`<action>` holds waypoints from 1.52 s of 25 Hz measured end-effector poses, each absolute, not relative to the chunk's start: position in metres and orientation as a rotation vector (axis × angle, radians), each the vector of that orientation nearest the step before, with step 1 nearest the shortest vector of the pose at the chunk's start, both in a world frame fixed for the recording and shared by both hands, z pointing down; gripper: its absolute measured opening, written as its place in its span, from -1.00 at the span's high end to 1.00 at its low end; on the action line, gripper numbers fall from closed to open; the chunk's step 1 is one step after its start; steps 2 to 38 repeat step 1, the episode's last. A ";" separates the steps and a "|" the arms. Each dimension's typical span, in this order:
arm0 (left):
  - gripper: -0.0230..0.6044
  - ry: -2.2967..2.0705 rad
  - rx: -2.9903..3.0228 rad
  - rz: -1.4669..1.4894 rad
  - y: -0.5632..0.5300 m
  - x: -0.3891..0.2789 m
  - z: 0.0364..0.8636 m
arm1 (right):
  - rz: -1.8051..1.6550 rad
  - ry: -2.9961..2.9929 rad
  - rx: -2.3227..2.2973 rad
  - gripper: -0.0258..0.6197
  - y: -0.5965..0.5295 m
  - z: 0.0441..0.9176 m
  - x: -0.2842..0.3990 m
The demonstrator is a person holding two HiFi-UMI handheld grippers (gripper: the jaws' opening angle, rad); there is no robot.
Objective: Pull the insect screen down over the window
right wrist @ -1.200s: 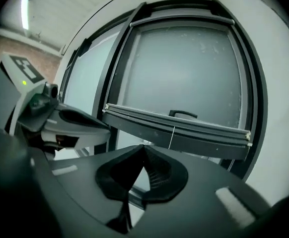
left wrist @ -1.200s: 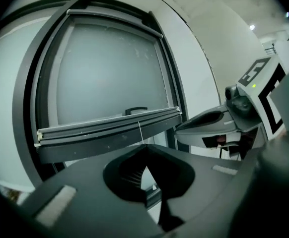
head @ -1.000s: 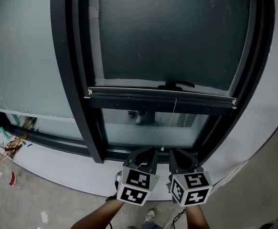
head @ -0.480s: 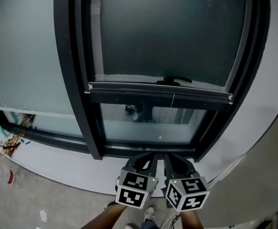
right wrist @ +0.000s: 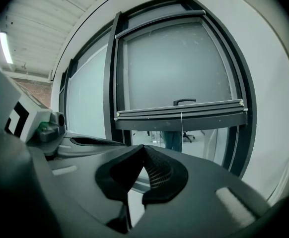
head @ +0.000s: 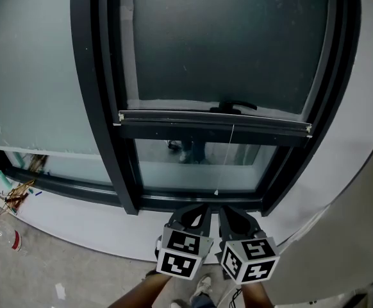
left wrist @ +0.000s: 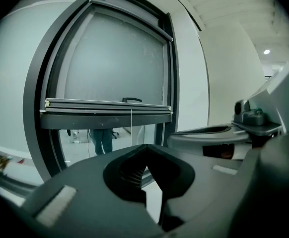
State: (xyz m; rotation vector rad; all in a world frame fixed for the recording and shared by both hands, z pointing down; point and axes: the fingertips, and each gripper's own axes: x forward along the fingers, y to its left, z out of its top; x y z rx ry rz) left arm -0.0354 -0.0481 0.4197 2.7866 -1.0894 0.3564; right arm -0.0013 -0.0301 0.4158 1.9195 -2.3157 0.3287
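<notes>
The insect screen [head: 225,43] hangs partway down the dark-framed window. Its bottom bar [head: 215,124] carries a black handle [head: 234,106], and clear glass shows below it. A thin pull cord [head: 225,162] drops from the bar and ends in a small bead just above my grippers. My left gripper [head: 197,210] and right gripper [head: 229,212] sit side by side below the window, both shut with nothing between the jaws. The bar [left wrist: 107,106] and cord [left wrist: 131,125] lie beyond my left gripper [left wrist: 145,148]. My right gripper [right wrist: 144,148] points at the bar [right wrist: 181,112] too.
A fixed frosted pane [head: 26,76] fills the left. A white sill [head: 77,226] runs below the frame, with scraps of litter [head: 13,196] on the floor at the left. A white wall [head: 366,165] borders the window's right. A person's legs [head: 190,153] show through the glass.
Both grippers have come a little lower in the head view and closer together, the right one shifting left. The screen's bottom bar stays at the same height.
</notes>
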 end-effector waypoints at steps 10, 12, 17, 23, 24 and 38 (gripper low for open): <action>0.87 -1.089 2.787 0.354 -0.050 -0.035 0.420 | 0.328 -2.316 1.919 0.91 -0.032 0.417 0.000; 0.87 -1.089 2.787 0.354 -0.050 -0.035 0.420 | 0.328 -2.316 1.919 0.91 -0.032 0.417 0.000; 0.87 -1.089 2.787 0.354 -0.050 -0.035 0.420 | 0.328 -2.316 1.919 0.91 -0.032 0.417 0.000; 0.87 -1.089 2.787 0.354 -0.050 -0.035 0.420 | 0.328 -2.316 1.919 0.91 -0.032 0.417 0.000; 0.87 -1.089 2.787 0.354 -0.050 -0.035 0.420 | 0.328 -2.316 1.919 0.91 -0.032 0.417 0.000; 0.87 -1.089 2.787 0.354 -0.050 -0.035 0.420 | 0.328 -2.316 1.919 0.91 -0.032 0.417 0.000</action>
